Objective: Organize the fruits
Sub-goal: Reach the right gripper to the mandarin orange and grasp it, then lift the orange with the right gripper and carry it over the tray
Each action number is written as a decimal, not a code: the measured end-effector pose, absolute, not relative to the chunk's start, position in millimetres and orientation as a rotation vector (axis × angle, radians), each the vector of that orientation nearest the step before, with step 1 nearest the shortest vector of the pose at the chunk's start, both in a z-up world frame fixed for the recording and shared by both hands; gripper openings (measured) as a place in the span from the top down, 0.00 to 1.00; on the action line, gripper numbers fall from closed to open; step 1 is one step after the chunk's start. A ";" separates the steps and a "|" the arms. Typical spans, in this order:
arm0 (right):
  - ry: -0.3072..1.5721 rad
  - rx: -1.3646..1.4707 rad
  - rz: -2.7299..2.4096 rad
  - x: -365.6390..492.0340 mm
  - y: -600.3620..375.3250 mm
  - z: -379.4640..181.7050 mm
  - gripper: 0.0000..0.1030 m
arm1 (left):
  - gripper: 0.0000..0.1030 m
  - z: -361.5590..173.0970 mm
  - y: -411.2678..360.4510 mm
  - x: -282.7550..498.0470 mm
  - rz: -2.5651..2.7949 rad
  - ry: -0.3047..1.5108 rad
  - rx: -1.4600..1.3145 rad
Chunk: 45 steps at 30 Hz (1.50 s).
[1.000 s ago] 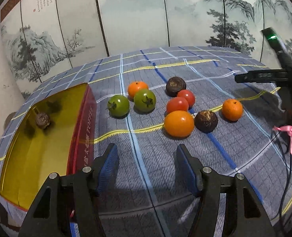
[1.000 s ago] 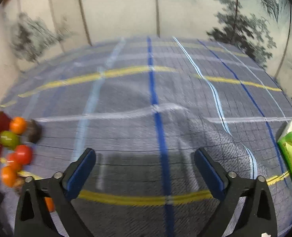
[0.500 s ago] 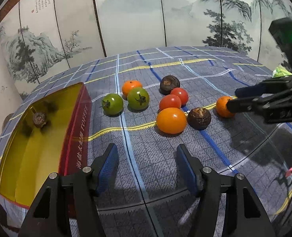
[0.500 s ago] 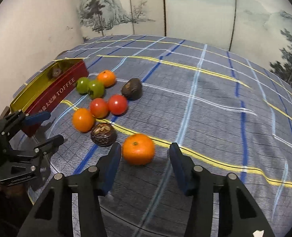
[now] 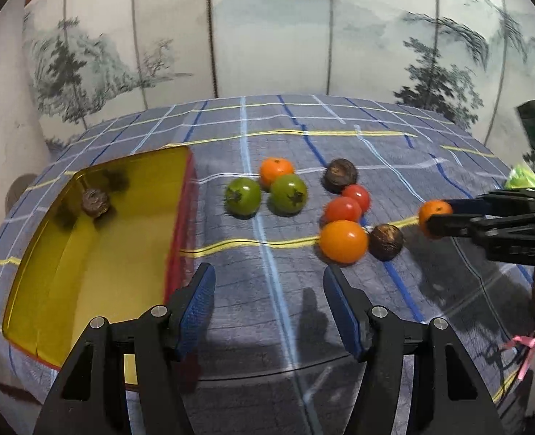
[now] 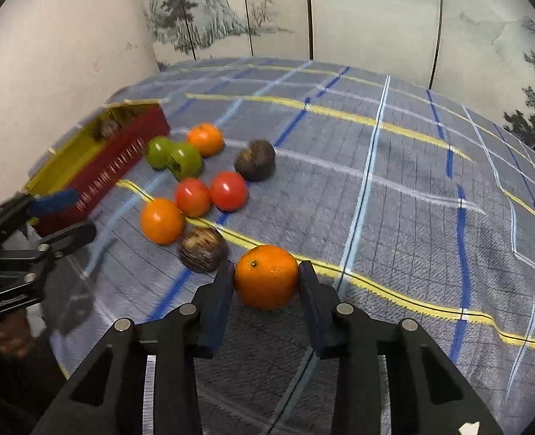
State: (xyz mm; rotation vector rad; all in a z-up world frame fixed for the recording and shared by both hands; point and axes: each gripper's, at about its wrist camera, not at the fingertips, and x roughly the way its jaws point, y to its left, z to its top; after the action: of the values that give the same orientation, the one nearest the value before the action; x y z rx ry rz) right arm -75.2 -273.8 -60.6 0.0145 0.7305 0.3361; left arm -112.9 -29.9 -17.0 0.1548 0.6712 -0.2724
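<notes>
My right gripper (image 6: 265,282) jaws have just closed onto the round orange tangerine (image 6: 266,276) at lower centre, ready for the yellow tin tray (image 6: 71,159) upper left; my left gripper (image 5: 269,304) hangs half-open, empty.

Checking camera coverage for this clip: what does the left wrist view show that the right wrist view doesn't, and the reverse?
Left wrist only: the inside floor of the yellow tin, and the left claw open over bare cloth.

Right wrist only: both pads of the right claw pressed on the nearest orange; its jaws have just been closing.

Both: the fruit cluster, including the two green tomatoes and two red tomatoes, the dark fruit in the tin, and the checked tablecloth.
</notes>
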 end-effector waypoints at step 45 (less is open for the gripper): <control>0.790 -0.082 0.793 41.3 -22.8 -3.6 0.66 | 0.26 9.6 88.7 -122.3 0.004 0.693 0.007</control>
State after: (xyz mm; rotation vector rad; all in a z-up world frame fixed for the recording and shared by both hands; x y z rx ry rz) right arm 41.3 -22.8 -3.6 -0.0819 0.7903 0.7925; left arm -122.3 88.7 9.6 0.0069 0.6928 0.0040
